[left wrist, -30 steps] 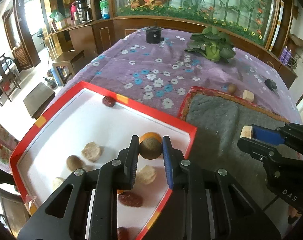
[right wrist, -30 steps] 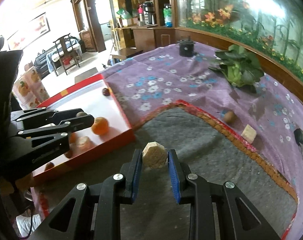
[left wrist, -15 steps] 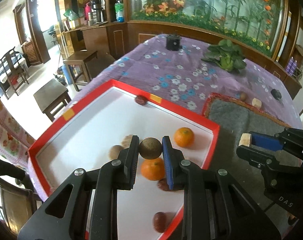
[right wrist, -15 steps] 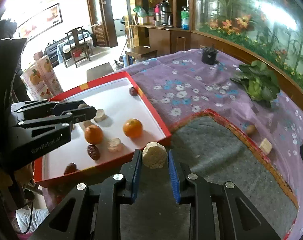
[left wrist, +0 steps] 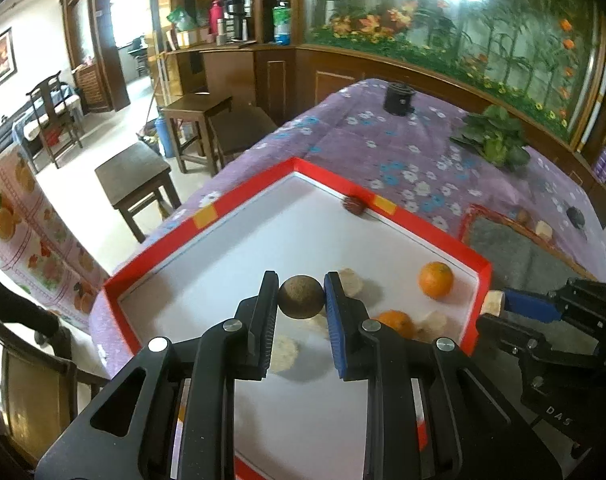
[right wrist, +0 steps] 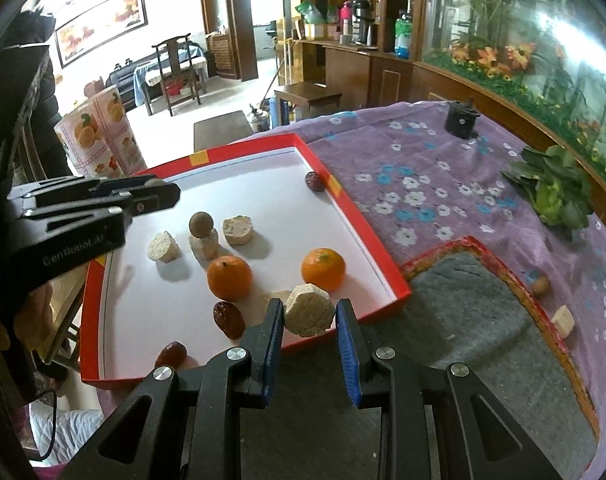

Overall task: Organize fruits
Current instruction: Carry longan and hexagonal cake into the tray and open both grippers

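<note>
My left gripper (left wrist: 301, 298) is shut on a brown round fruit (left wrist: 301, 297) above the white floor of the red-rimmed tray (left wrist: 247, 196). My right gripper (right wrist: 309, 316) is shut on a beige faceted piece (right wrist: 309, 315) over the tray's near rim (right wrist: 399, 292). Inside the tray lie two oranges (right wrist: 229, 278) (right wrist: 323, 269), several beige pieces (right wrist: 237, 230), a second brown fruit (right wrist: 201, 225) and three red dates (right wrist: 228, 319). The left gripper (right wrist: 159, 198) shows at the left of the right wrist view, and the right gripper (left wrist: 499, 304) at the right of the left wrist view.
A grey mat (right wrist: 483, 340) with an orange border lies right of the tray on the purple flowered cloth (right wrist: 423, 168). Beyond it sit a brown fruit (right wrist: 541, 285), a beige block (right wrist: 563, 320), a leafy vegetable (right wrist: 555, 188) and a black pot (right wrist: 461, 120). Stools (left wrist: 133, 172) stand off the table's left edge.
Both grippers have moved left from the grey mat's side toward the tray, each still holding its piece. The right gripper's piece now hangs over the tray's rim.
</note>
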### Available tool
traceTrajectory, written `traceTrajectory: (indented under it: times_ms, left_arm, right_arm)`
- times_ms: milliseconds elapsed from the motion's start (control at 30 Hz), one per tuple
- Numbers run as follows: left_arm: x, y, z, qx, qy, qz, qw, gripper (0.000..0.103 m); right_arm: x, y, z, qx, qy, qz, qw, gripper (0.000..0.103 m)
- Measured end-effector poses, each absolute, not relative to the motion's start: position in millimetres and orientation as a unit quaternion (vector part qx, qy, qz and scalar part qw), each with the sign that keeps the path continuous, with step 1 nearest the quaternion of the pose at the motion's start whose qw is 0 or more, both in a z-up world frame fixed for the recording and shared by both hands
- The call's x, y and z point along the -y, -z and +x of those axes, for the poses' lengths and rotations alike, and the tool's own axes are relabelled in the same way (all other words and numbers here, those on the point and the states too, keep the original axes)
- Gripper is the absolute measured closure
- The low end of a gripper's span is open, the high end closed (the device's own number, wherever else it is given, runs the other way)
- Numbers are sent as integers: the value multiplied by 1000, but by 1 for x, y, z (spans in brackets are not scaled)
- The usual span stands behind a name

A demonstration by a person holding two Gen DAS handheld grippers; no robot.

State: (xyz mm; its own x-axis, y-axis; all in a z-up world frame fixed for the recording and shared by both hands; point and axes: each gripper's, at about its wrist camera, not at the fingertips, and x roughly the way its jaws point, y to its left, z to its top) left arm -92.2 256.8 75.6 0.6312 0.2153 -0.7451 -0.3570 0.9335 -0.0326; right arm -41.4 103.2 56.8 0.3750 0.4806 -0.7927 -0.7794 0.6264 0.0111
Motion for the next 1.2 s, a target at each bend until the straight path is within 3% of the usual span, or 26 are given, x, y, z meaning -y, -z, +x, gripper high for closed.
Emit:
traceTrajectory:
  times_ms: [1200]
  left_arm:
    - [-295, -33, -56, -450, -197, -93, 866, 80]
  right_arm:
    - [-151, -30, -18, -432, -413, -192, 779, 77]
